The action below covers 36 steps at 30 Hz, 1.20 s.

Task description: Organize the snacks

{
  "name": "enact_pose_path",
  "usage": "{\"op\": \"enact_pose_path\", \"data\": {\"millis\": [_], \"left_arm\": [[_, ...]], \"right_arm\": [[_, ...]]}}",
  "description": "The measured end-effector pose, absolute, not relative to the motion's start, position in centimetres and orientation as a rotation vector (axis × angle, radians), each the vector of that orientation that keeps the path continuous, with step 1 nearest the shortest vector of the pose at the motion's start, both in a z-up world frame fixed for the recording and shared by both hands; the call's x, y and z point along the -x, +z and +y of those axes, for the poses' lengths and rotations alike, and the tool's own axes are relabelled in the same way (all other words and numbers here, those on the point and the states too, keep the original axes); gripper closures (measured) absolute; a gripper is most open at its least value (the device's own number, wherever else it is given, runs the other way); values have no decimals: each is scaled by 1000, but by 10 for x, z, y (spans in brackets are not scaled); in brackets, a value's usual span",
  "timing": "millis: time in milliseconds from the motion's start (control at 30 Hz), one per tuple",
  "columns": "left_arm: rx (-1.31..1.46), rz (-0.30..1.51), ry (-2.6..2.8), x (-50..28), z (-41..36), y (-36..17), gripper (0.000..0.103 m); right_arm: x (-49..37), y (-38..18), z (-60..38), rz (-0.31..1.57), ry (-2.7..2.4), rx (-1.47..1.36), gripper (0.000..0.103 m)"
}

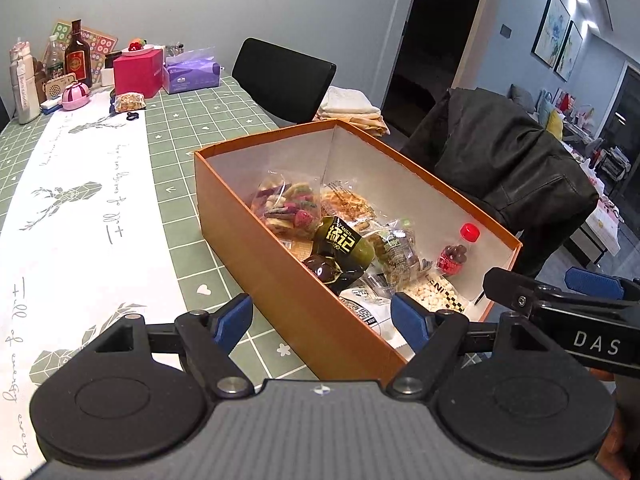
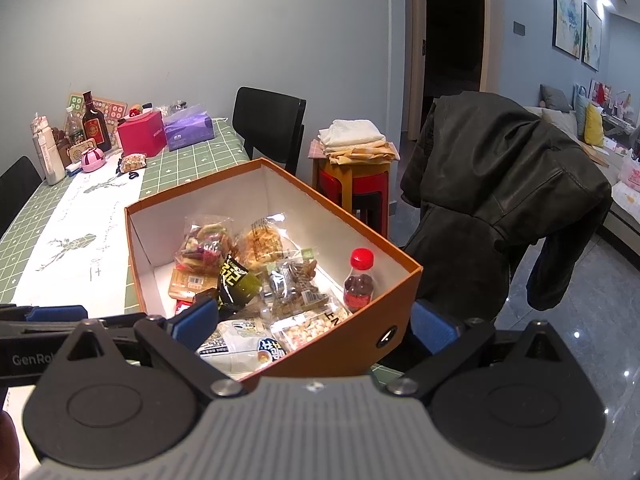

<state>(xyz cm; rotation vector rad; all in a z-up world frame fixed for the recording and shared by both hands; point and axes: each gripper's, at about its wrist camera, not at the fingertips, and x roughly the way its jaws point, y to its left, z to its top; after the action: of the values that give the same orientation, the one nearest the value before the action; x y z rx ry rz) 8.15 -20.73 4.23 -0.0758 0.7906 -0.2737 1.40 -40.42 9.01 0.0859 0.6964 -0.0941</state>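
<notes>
An orange cardboard box point(image 1: 280, 280) stands on the table's near right part, open at the top. It holds several snacks: a bag of colourful crackers point(image 1: 288, 204), a waffle pack point(image 2: 262, 244), a green packet point(image 1: 344, 242), a small red-capped bottle point(image 2: 360, 280) and a bag of white puffs point(image 2: 308, 330). My left gripper point(image 1: 320, 320) is open and straddles the box's long near wall, one pad outside and one inside. My right gripper point(image 2: 316, 322) is open over the box's end wall, with its left pad above the snacks. One more snack bag point(image 1: 129, 102) lies far off on the table.
Bottles, a pink box point(image 1: 138, 72) and a purple tissue pack point(image 1: 192, 72) crowd the table's far end. A black chair point(image 2: 268, 126) stands behind the box. A dark jacket point(image 2: 492, 184) hangs on a chair to the right, and a stool with folded cloths point(image 2: 352, 148) stands between them.
</notes>
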Motion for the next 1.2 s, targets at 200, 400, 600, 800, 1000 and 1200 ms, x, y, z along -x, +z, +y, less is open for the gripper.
{"op": "enact_pose_path", "data": {"millis": [200,400,600,800,1000,1200], "left_arm": [[77,795,-276,-82,-208,41,11],[76,802,-276,-82,-209,40,11],[70,803,-275,-82,-209,40,11],[64,809,-273,-82,-209,40,11],[60,813,-272,-82,-208,40,11],[58,814,-271,-81,-208,40,11]], "right_arm": [[-14,89,-405,701,-95,-89,3],[-14,90,-405,702,-94,-91,3],[-15,90,-404,704,-94,-92,3],[-15,87,-404,721,-93,-98,3],[-15,86,-404,728,-93,-102,3],[-16,86,-404,730,-94,-100,3]]}}
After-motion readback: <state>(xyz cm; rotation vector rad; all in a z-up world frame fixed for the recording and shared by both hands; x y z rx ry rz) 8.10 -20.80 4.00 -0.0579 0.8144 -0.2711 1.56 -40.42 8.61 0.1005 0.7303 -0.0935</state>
